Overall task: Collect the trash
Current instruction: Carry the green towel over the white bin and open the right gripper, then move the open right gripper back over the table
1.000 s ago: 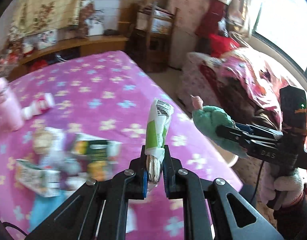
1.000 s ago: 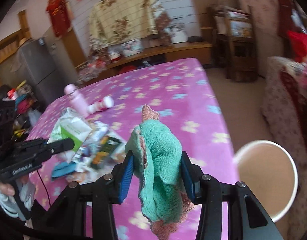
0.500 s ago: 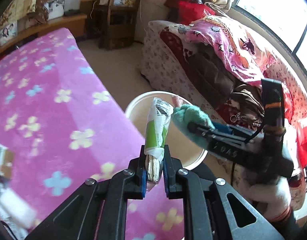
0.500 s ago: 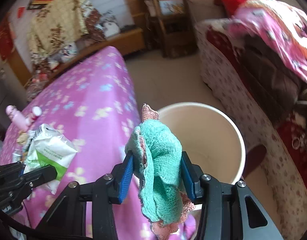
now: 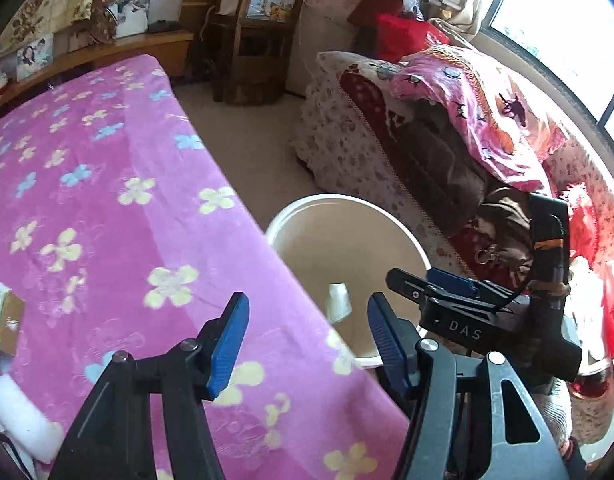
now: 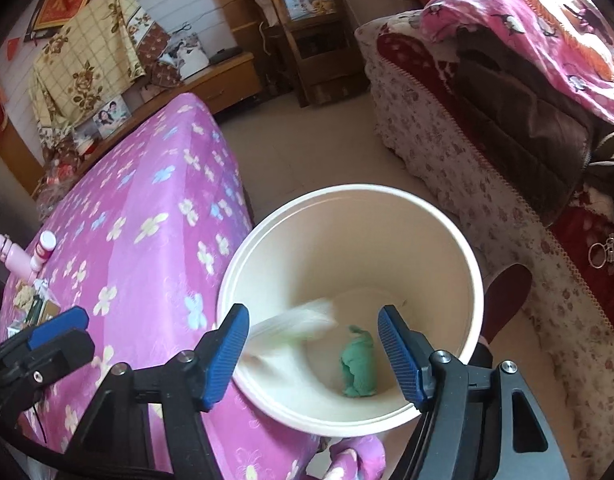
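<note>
A white bucket (image 6: 439, 220) stands on the floor beside the pink flowered table (image 6: 147, 216). A green cloth (image 6: 359, 364) lies on its bottom, and a green and white packet (image 6: 303, 322) is blurred, falling inside it. My right gripper (image 6: 313, 350) is open and empty above the bucket. My left gripper (image 5: 307, 336) is open and empty over the table's edge next to the bucket (image 5: 387, 220); the packet (image 5: 339, 302) shows inside it. The right gripper (image 5: 411, 284) shows at right in the left wrist view, and the left gripper (image 6: 59, 328) at lower left in the right wrist view.
Leftover trash (image 6: 35, 300) and a pink bottle (image 6: 11, 260) sit at the table's far left. A sofa with blankets (image 6: 507, 80) stands right of the bucket. A wooden chair (image 5: 259, 32) stands behind. A box (image 5: 5, 320) lies at the left table edge.
Both grippers opened over the bucket. The green cloth dropped from the right gripper to the bucket's bottom, and the packet left the left gripper and falls in.
</note>
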Motion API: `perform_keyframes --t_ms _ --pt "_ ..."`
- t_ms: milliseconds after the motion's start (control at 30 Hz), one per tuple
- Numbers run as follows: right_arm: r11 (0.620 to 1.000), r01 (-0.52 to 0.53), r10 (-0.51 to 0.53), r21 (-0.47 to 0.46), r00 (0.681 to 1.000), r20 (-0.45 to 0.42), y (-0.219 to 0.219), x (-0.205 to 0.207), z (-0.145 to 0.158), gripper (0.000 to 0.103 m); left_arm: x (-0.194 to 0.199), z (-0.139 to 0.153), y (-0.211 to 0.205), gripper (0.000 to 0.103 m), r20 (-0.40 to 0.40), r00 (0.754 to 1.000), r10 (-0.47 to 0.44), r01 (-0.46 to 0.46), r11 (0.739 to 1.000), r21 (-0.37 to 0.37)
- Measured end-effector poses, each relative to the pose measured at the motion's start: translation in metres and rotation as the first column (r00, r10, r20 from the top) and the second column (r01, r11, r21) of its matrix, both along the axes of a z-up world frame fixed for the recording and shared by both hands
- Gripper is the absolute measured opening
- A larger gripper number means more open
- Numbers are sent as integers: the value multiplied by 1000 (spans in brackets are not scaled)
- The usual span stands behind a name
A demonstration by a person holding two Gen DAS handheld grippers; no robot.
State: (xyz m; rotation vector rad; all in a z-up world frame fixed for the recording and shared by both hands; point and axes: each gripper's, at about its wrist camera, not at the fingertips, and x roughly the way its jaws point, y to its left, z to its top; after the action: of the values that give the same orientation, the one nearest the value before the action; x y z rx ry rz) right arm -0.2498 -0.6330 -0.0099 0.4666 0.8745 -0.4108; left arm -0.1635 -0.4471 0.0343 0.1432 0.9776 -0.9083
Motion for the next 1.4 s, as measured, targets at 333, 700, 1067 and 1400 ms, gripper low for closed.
perform_keyframes --t_ms 333,700,1067,1400 --pt "997 -50 51 -64 999 15 41 7 17 71 -10 19 30 62 100 993 65 -67 997 22" --pt "986 -136 142 -96 988 62 90 15 50 71 -36 48 73 63 222 964 144 -155 987 33" --pt "964 -250 258 -87 962 93 151 31 64 71 -44 71 145 67 245 936 252 -264 964 17" --pt "925 -376 380 -55 919 103 212 48 68 71 -29 74 224 69 213 915 343 -356 934 26"
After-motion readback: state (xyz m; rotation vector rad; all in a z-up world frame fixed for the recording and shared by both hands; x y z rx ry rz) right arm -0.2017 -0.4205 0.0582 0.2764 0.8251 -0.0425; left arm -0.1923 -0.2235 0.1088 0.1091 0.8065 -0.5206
